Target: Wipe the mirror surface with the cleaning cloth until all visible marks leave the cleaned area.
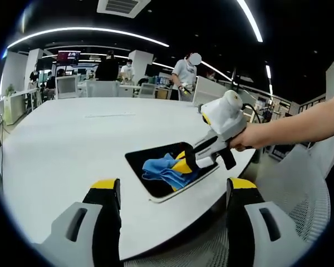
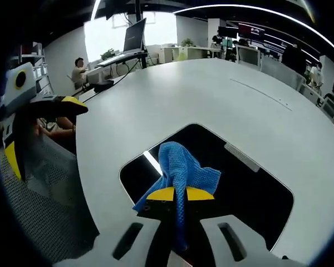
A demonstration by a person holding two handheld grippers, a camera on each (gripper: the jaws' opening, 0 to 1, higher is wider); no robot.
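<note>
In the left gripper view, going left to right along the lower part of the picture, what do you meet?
Left gripper's left jaw → blue cloth on the mirror → right gripper, shut on the cloth → left gripper's right jaw → mesh chair.

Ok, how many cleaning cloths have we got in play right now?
1. A single blue cloth is clamped in the right gripper, bunched and resting on the mirror at the near edge of the white table. The left gripper is open, holding nothing.
</note>
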